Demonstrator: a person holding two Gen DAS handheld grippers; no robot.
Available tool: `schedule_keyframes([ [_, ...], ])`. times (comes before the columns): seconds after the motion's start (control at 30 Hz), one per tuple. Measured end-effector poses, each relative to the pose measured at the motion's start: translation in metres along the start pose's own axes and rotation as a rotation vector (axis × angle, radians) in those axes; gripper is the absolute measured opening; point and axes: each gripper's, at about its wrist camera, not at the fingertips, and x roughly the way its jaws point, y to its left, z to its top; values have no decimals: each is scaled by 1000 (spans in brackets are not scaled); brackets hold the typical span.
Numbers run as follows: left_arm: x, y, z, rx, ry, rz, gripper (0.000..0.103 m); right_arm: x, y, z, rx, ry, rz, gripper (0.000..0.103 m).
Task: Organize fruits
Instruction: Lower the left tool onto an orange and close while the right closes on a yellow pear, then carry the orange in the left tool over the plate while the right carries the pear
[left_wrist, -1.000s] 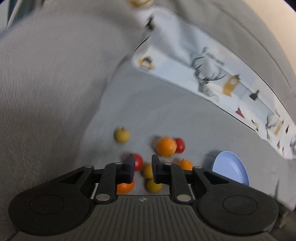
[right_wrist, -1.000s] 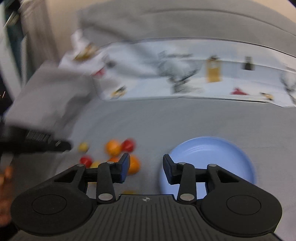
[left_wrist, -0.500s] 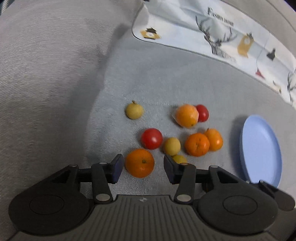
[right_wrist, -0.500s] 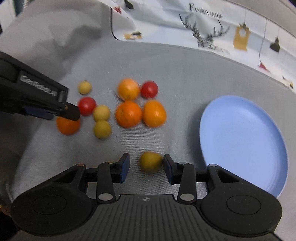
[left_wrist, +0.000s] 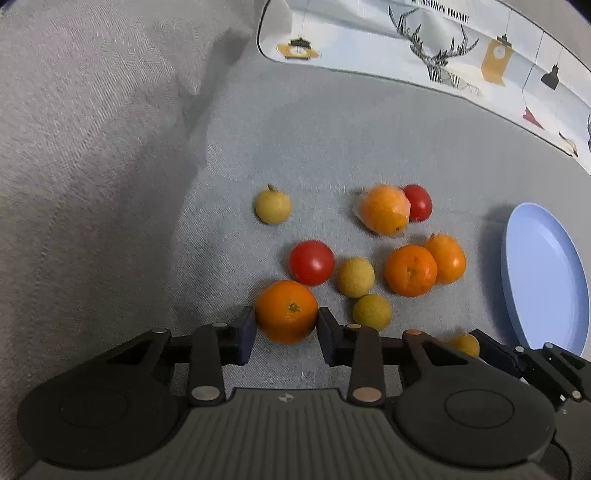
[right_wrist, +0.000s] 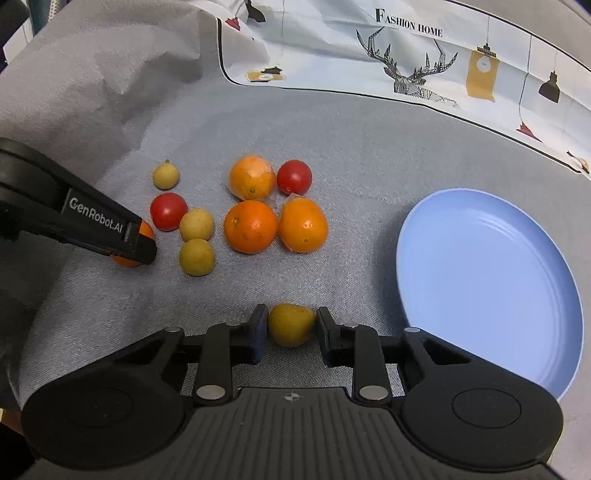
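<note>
Care matters now: my left gripper (left_wrist: 286, 328) has just closed onto the orange (left_wrist: 286, 311), my right gripper (right_wrist: 289, 330) onto the yellow fruit (right_wrist: 290, 324), so I should squeeze gently, lifting toward the plate (right_wrist: 491, 291).

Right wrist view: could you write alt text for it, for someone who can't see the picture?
A handheld right gripper has its jaws closing around a small yellow-green fruit on grey fabric, beside an empty blue plate. Further off lie oranges, two red tomatoes and small yellow fruits, and the left gripper has an orange between its jaws.
</note>
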Motion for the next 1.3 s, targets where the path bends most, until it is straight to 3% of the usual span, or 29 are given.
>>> schedule_keyframes([
  [0.27,-18,-5,4,-11,-76,-18,39,-29,-13,7,11,-85,20,29],
  [0.47,-40,-16,5,11,-204,-12,39,-51,-32,14,49,-154,13,29],
  [0.63,-63,-34,2,55,-328,-26,39,-86,-69,28,52,-228,-13,29],
  [0.77,-76,-61,-2,89,-379,-105,39,-103,-113,42,44,-274,-75,29],
  [0.93,-76,-114,-10,208,-394,-190,39,-90,-165,26,138,-255,-151,29],
  [1.07,-61,-156,-14,302,-356,-263,39,-77,-179,15,146,-194,-183,29],
  [1.3,-29,-193,-13,346,-272,-280,39,-62,-188,11,176,-140,-198,29],
])
